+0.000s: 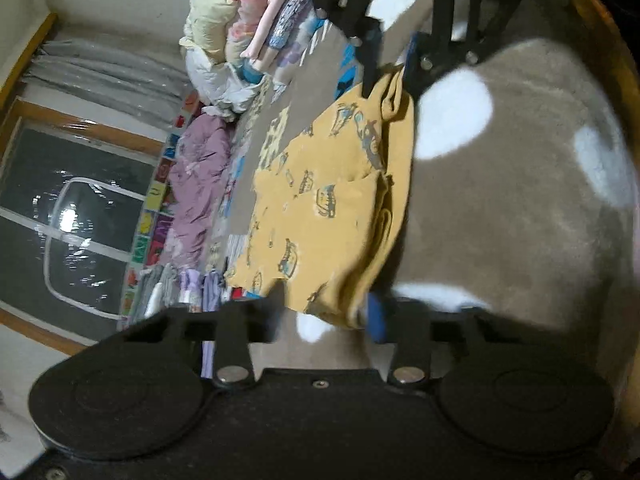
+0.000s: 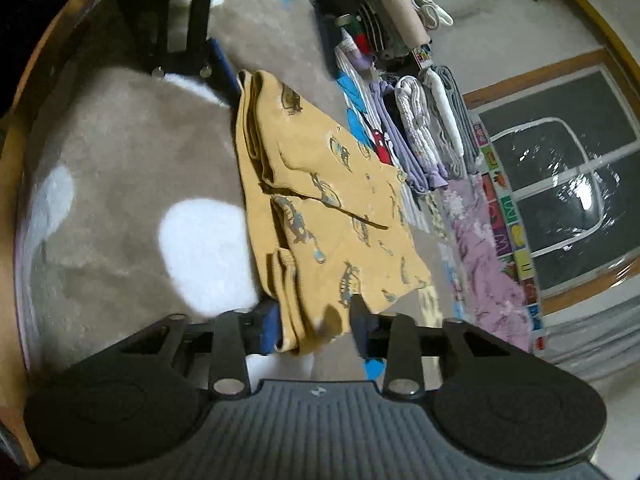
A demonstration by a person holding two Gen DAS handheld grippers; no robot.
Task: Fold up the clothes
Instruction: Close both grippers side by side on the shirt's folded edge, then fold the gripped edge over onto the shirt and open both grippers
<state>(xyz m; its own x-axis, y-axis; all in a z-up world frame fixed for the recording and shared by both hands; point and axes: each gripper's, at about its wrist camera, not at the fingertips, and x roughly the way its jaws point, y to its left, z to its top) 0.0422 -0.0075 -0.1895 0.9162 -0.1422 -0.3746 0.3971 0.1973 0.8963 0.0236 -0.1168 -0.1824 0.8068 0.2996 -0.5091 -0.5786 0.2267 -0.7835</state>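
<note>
A yellow garment (image 1: pixel 328 200) printed with small vehicles is folded into a long strip and hangs stretched between both grippers, above a beige rug (image 1: pixel 500 220) with white patches. In the left wrist view my left gripper (image 1: pixel 324 316) is shut on the near end of the bunched cloth, and my right gripper (image 1: pixel 386 76) pinches the far end. The right wrist view shows the same yellow garment (image 2: pixel 320 200) from the other side: my right gripper (image 2: pixel 314 328) has its blue pads shut on the near end, and my left gripper (image 2: pixel 230 80) holds the far corner.
A heap of unfolded clothes (image 1: pixel 240 28) and a purple quilt (image 1: pixel 196 184) lie along the rug's far side. A row of folded garments (image 2: pixel 424 132) stands by a colourful alphabet mat (image 2: pixel 508 232). Beyond are a dark window (image 2: pixel 568 184) and a wooden edge (image 1: pixel 600 32).
</note>
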